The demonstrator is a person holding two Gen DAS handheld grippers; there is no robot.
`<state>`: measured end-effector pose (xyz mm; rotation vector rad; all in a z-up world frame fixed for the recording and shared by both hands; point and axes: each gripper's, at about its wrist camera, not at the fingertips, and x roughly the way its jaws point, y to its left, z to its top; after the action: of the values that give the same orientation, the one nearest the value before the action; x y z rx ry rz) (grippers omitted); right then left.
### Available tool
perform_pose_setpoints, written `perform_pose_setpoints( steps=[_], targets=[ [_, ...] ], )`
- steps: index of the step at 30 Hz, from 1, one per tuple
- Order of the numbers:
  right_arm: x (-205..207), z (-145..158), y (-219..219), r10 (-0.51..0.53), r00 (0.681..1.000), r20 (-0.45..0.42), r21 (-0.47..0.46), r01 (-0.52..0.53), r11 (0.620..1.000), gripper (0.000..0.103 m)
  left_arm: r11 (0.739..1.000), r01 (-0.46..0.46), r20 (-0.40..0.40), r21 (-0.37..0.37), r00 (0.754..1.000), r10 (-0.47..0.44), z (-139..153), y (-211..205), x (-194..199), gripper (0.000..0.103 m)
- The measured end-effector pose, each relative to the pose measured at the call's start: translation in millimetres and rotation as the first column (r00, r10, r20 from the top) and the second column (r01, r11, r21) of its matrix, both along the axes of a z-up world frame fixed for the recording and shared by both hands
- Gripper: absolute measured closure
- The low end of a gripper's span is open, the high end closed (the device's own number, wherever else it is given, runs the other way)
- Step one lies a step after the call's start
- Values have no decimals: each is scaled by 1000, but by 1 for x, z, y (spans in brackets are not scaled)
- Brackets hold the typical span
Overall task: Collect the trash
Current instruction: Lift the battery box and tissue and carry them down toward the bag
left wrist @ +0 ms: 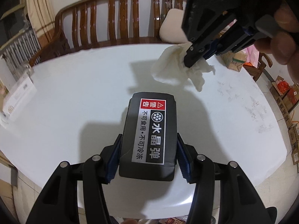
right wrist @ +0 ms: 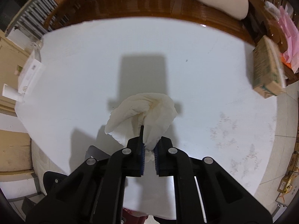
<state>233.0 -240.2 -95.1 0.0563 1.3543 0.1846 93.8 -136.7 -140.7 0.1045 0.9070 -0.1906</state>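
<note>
The white table (right wrist: 196, 59) is nearly bare, so both loads can travel freely. The left gripper (left wrist: 148, 156) clamps a black box (left wrist: 149, 136) at its sides; keep it level and steady. The right gripper (right wrist: 149, 154) is closed on a crumpled tissue (right wrist: 147, 110), hanging clear above the table. Hold that pinch firm, since only a small fold sits between the pads.

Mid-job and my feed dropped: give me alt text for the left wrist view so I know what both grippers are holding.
The left gripper clamps a dark grey box with a warning label above the white table. At upper right, the right gripper pinches a crumpled white tissue, lifted off the table. A wooden bench stands behind.
</note>
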Motion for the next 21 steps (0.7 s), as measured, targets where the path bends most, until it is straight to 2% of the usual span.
perform_pose_setpoints(
  steps=[5, 12, 21],
  targets=[
    [-31, 34, -11, 6, 996, 88, 20, -8, 1000, 95, 1000, 15, 65, 9, 998, -15, 29, 5, -13, 51],
    [-64, 63, -11, 7, 983, 185, 37, -14, 999, 95, 999, 36, 152, 31, 987, -41, 65, 3, -39, 51],
    [-142, 102, -14, 49, 948, 314, 40, -65, 997, 95, 998, 55, 198, 26, 978, -59, 86, 8, -73, 50]
  ],
)
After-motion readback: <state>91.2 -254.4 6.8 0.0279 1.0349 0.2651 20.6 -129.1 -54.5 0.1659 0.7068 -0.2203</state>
